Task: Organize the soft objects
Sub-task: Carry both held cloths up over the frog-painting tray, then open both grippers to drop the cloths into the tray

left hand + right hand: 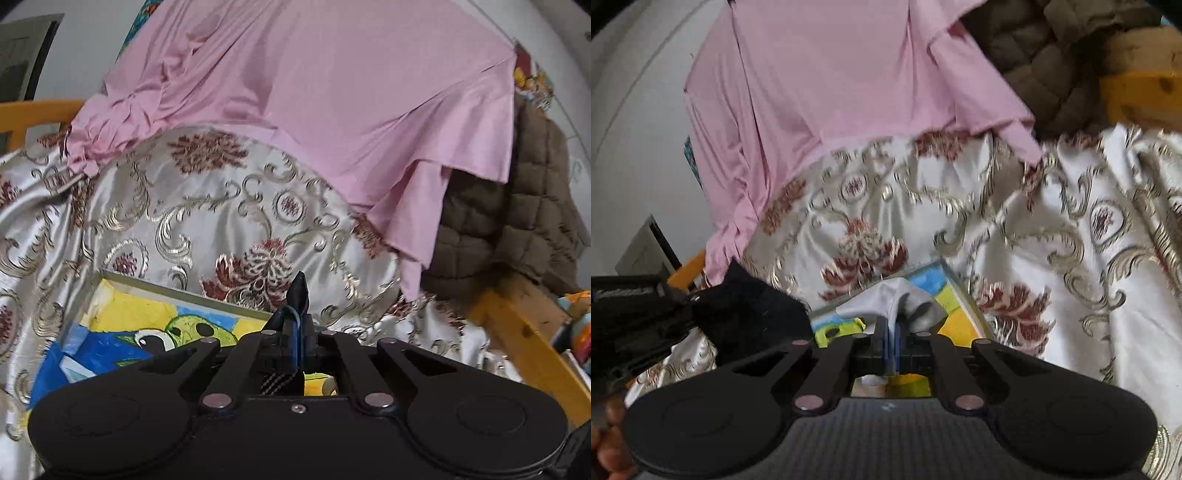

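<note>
Black cloth [300, 291] is what we see first in the left wrist view: a thin, dark scrap pinched between our left gripper [301, 317] fingers, which are closed on it so that only a pointed tip pokes out above them. We judge it light and limp, so a pinch at the edge is enough, though a slick fabric could slide out. Just below the fingers lies a framed painting [147, 325] in yellow, blue and green, resting on a satin bedspread [207, 206] with gold scrolls and red flowers. Above that, a pink garment [332, 92] is draped wide over a brown quilted blanket [517, 206], beside an orange wooden frame [517, 332]. A pale wall sits behind.

From the right wrist view, our right gripper [892, 325] has its fingers clamped on a white cloth [894, 299], which bunches up and flops over in front of them. We judge it soft and nearly weightless; holding it by a corner lets the rest hang, so a fold would need a second grip further along. The painting [960, 321] shows beneath it, and the bedspread [1071, 236] spreads to the right, glossy and probably slippery as a laying surface. The pink garment [831, 74] hangs above. At the left edge the other gripper [639, 314] appears with a dark fuzzy cloth [753, 306] against it; we cannot tell its grip from here.
</note>
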Demonstrator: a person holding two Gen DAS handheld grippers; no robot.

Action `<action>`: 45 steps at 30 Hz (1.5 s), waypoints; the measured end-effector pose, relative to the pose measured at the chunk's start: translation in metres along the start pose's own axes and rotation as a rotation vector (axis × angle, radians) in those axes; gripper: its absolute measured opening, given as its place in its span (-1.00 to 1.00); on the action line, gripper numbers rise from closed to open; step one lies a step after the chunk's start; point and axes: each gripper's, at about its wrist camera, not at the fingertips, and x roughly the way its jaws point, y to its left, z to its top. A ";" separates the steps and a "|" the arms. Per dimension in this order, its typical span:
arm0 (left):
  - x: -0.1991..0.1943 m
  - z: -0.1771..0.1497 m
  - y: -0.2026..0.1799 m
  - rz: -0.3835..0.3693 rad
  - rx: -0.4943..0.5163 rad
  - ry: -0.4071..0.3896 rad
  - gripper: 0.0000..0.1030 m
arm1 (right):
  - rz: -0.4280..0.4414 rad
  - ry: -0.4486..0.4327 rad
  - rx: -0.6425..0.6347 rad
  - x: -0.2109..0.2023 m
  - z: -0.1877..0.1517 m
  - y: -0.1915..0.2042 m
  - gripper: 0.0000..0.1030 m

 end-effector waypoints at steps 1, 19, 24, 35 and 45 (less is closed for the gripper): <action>0.008 -0.002 0.001 0.011 -0.005 0.016 -1.00 | 0.009 0.019 0.008 0.005 0.000 -0.003 -0.93; 0.040 -0.050 0.023 0.183 0.025 0.241 -0.84 | 0.033 0.239 0.081 0.032 -0.015 -0.015 -0.60; 0.033 -0.051 0.021 0.243 0.038 0.222 -0.51 | 0.040 0.231 0.087 0.026 -0.011 -0.019 -0.10; -0.007 -0.044 0.013 0.308 0.032 0.130 0.39 | 0.059 0.188 0.029 -0.002 -0.002 -0.008 0.56; -0.094 -0.037 0.011 0.303 -0.036 0.044 0.61 | 0.071 0.113 -0.007 -0.060 -0.001 0.018 0.85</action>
